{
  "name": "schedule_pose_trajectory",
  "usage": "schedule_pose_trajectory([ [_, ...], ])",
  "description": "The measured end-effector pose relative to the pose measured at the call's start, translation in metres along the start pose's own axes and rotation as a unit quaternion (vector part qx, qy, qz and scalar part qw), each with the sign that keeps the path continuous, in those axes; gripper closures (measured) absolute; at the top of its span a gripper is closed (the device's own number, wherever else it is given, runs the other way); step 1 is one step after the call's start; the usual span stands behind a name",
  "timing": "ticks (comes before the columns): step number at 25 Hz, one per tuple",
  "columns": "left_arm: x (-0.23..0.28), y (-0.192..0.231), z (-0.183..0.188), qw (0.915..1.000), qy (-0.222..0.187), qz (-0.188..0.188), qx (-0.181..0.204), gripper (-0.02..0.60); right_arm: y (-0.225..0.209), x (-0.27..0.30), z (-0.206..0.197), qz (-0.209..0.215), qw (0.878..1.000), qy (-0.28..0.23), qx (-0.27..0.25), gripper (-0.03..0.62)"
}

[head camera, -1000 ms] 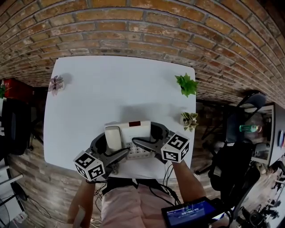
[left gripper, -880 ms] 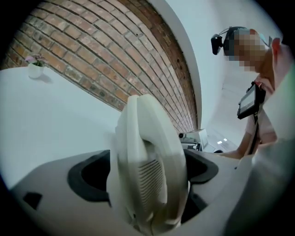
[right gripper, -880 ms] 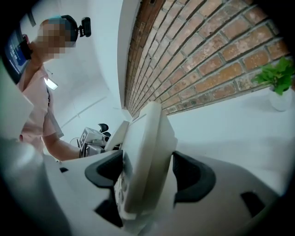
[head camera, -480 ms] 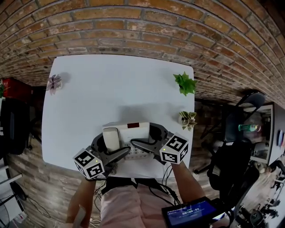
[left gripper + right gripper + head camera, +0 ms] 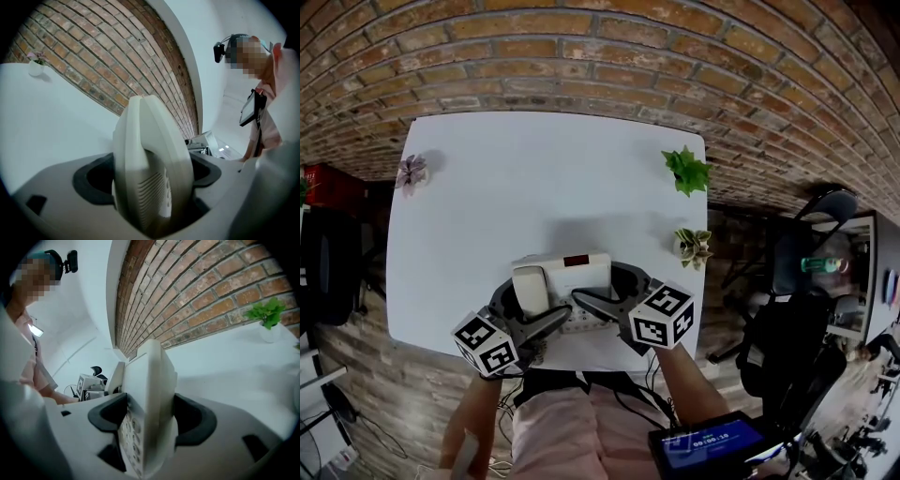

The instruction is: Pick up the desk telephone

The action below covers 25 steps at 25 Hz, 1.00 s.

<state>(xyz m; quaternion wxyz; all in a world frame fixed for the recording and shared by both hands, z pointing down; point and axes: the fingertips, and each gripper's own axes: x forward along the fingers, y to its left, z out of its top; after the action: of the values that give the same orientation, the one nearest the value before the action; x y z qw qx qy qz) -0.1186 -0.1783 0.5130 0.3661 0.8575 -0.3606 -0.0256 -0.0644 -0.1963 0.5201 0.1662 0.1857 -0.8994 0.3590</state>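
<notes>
The white desk telephone [image 5: 562,277] lies near the front edge of the white table [image 5: 487,206], handset on its left side and keypad towards me. My left gripper [image 5: 530,302] straddles the handset end [image 5: 150,159], and its dark pads [image 5: 86,178] lie against both faces of the phone. My right gripper [image 5: 607,286] straddles the keypad end [image 5: 147,394]. Its jaws have just been closing with the phone between them, and the pads [image 5: 194,420] touch it on both sides.
A brick wall runs behind the table. A green plant [image 5: 687,172] and a small potted plant [image 5: 694,244] stand at the right edge, a pink-flowered pot [image 5: 412,172] at the far left corner. The phone's coiled cord [image 5: 541,354] hangs off the front edge. A dark chair [image 5: 811,272] is at right.
The whole scene has slid slightly up and left in the head view. Both grippers stay on the phone's two ends; the right cube has drawn a little closer to the phone.
</notes>
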Motion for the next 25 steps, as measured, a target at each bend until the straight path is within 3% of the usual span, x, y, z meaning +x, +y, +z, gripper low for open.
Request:
schedule_pose_trajectory([
  [4,0.001,-0.005,0.001,0.9997,0.018,0.002,0.017,0.115,0.004,-0.005,0.004,-0.007,1.0,-0.001,-0.013,0.279],
  [10,-0.002,-0.021,0.015,0.9999,0.012,0.002,0.01,0.117,0.015,-0.018,0.016,-0.01,1.0,-0.015,-0.01,0.279],
  [25,-0.013,-0.111,0.092,0.9954,-0.004,-0.002,0.095,0.117,0.08,-0.09,0.093,-0.028,0.992,-0.08,-0.09,0.276],
])
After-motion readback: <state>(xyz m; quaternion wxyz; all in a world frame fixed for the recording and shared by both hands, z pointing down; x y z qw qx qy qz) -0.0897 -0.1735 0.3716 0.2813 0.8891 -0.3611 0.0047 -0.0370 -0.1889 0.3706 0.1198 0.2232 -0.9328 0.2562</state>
